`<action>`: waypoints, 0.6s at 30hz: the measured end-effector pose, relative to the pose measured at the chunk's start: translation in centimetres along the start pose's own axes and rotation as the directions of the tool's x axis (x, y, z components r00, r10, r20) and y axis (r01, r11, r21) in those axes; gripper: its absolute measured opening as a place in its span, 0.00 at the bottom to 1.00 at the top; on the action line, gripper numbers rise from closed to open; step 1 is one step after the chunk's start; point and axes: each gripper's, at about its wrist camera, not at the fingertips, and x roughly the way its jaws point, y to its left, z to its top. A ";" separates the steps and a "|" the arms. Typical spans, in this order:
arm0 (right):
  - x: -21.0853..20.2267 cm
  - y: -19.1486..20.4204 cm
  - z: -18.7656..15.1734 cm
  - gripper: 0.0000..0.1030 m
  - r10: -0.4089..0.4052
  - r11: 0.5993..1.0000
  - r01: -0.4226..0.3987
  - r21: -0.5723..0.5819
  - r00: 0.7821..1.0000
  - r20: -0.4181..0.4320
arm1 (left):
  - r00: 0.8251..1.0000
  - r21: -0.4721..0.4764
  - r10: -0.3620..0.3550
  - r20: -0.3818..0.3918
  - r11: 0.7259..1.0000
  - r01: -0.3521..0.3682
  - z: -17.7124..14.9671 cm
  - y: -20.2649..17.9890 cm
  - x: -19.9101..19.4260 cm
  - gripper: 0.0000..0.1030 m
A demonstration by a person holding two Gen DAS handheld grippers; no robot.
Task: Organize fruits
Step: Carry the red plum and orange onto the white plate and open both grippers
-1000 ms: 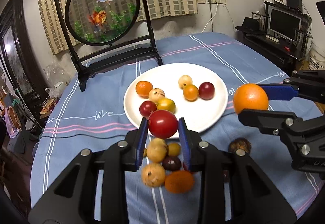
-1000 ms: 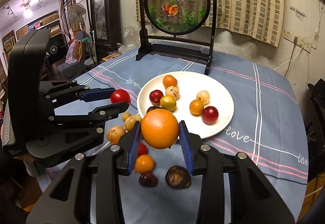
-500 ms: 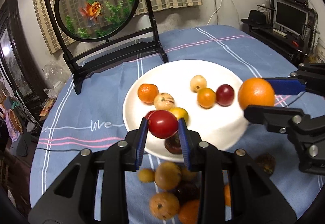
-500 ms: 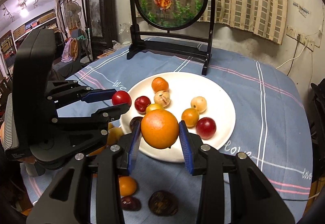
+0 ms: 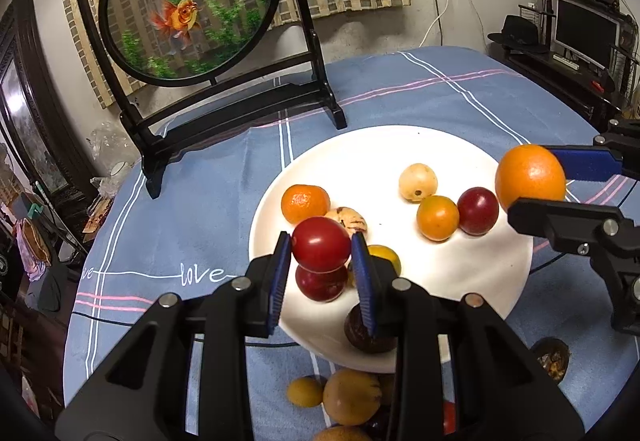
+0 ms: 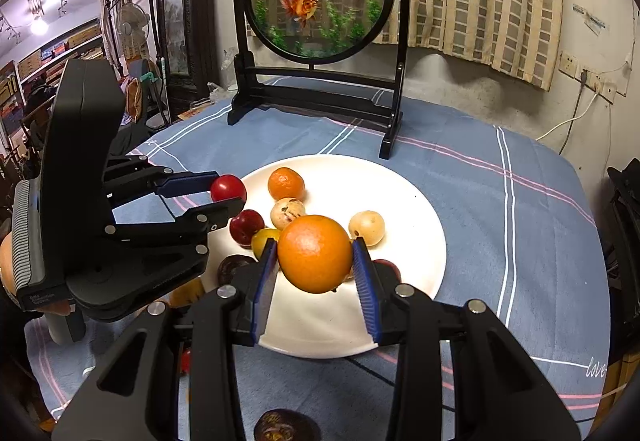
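My left gripper (image 5: pixel 321 247) is shut on a red tomato (image 5: pixel 320 243), held above the near left part of the white plate (image 5: pixel 360 149). Off to the right, my right gripper (image 6: pixel 315 254) is shut on a big orange (image 6: pixel 315 253) over the plate's (image 6: pixel 400 325) near side. The same orange (image 5: pixel 530 177) and tomato (image 6: pixel 228 188) show in the opposite views. On the plate lie a tangerine (image 5: pixel 305 203), a spotted pale fruit (image 5: pixel 349 220), a red plum (image 5: pixel 320 283), a yellow fruit (image 5: pixel 386 257), a pale round fruit (image 5: pixel 418 181), a small orange fruit (image 5: pixel 437 218), another red plum (image 5: pixel 478 210) and a dark fruit (image 5: pixel 360 333).
Several loose fruits (image 5: pixel 348 395) lie on the blue tablecloth (image 5: pixel 192 209) by the plate's near edge, and a dark brown one (image 5: pixel 552 357) to the right. A framed round goldfish screen (image 5: pixel 188 1) stands behind the plate. A desk with a monitor (image 5: pixel 586 31) is at the far right.
Both grippers have moved forward from above the loose fruit pile to above the plate, each still carrying its fruit. The plate and screen now appear closer.
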 end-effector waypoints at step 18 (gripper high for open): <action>2.6 -1.5 1.6 0.37 -0.001 1.000 0.002 0.020 1.000 -0.019 | 0.997 -0.062 -0.055 -0.045 0.997 0.052 2.4 1.0 2.9 0.30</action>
